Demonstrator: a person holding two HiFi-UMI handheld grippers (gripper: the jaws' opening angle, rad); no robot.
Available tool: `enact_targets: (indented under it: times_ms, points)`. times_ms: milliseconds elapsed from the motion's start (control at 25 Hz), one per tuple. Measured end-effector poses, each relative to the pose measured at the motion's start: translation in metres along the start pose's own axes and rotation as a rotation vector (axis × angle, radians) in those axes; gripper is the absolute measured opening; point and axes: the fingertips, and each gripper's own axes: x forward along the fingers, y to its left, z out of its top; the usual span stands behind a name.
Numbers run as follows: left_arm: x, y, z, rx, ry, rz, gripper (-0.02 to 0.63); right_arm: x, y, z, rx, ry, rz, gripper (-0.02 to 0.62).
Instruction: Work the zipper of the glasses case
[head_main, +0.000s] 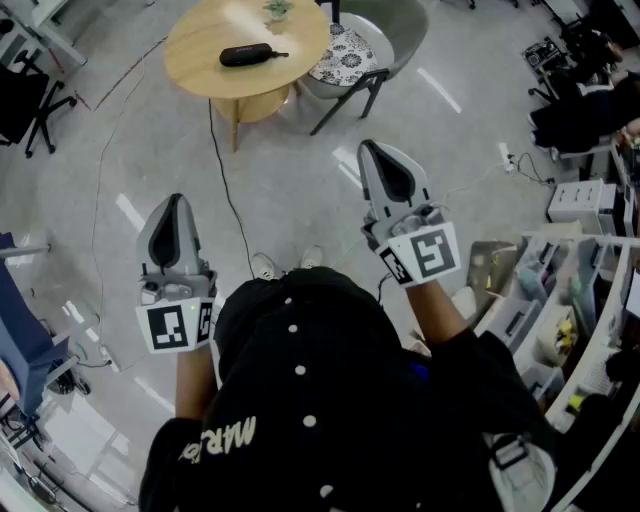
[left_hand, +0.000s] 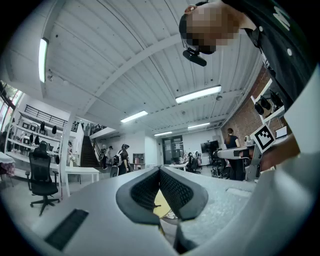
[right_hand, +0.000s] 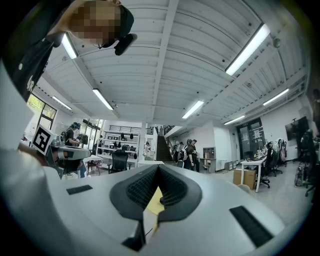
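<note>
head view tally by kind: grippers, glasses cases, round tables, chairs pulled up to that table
grippers: 2, the left gripper and the right gripper, both shut and empty
glasses case: 1, black, lying on the table
round wooden table: 1
chair with patterned cushion: 1
total: 5

- Open floor (head_main: 300, 200) stretches from my left gripper (head_main: 176, 203) and right gripper (head_main: 374, 150) to the round counter (head_main: 200, 75); only a thin cable (head_main: 228, 195) crosses it.
- A grey chair (head_main: 395, 30) stands just beside the counter's right edge.
- Cluttered shelves (head_main: 560, 300) crowd my right side.
</note>
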Motion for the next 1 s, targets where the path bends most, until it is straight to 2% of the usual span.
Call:
enact_targets:
  times_ms: [120, 320, 640, 760, 800, 880, 920, 1000]
  points:
    - [0.0, -0.001, -0.001, -0.001, 0.001, 0.006, 0.003, -0.001, -0.002, 0.0, 0.008, -0.005, -0.003, -0.002]
    - [0.001, 0.014, -0.01, -0.071, 0.035, 0.083, 0.003, -0.004, -0.007, -0.001, 0.098, -0.038, 0.016, 0.002]
    - [0.01, 0.021, -0.025, -0.016, 0.101, 0.084, 0.003, 0.003, -0.003, -0.007, 0.082, -0.02, 0.008, 0.005]
    - [0.012, 0.024, -0.022, -0.013, 0.08, 0.055, 0.013, 0.007, 0.001, -0.006, 0.086, -0.019, 0.008, 0.057]
    - [0.012, 0.026, -0.021, -0.016, 0.067, 0.046, 0.046, 0.01, 0.004, -0.006, 0.087, -0.021, 0.008, 0.08]
    - [0.012, 0.035, -0.019, -0.038, 0.045, 0.037, 0.174, 0.014, 0.011, -0.006, 0.094, -0.026, 0.01, 0.144]
    - [0.011, 0.041, -0.019, -0.053, 0.039, 0.036, 0.214, 0.017, 0.016, -0.005, 0.098, -0.03, 0.013, 0.174]
    - [0.009, 0.054, -0.02, -0.067, 0.035, 0.032, 0.238, 0.022, 0.027, -0.003, 0.097, -0.038, 0.013, 0.204]
